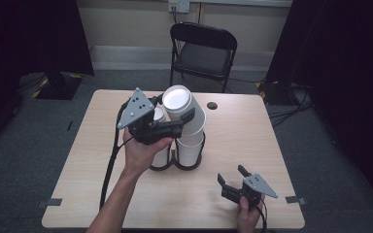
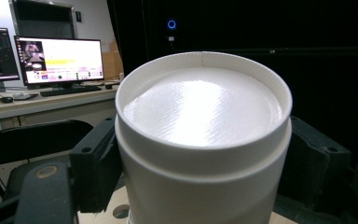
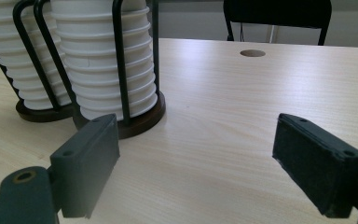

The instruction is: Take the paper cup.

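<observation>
While the white ribbed paper cup is seen in the high view just above the middle of the frame, tilted over the right-hand stack of white paper cups in the black wire double cup rack, it is pinched by the jaws of the left gripper. The cup appears to be lifted partly off that stack, not yet free of it; whether it is coming off or going on cannot be told. At the lower right of the frame the right gripper is held low over the pale wooden table, well apart from the rack, with its jaws spread and nothing between them.

In the left gripper view the cup takes up the centre, bottom end toward the camera, and the black jaws are pressed against its sides at left and right.

In the right gripper view the rack with its stacked cups stands at the upper left, and the spread jaws frame bare table. Judged from this, the transfer of one cup is midway, and many cups are left in the rack.
</observation>
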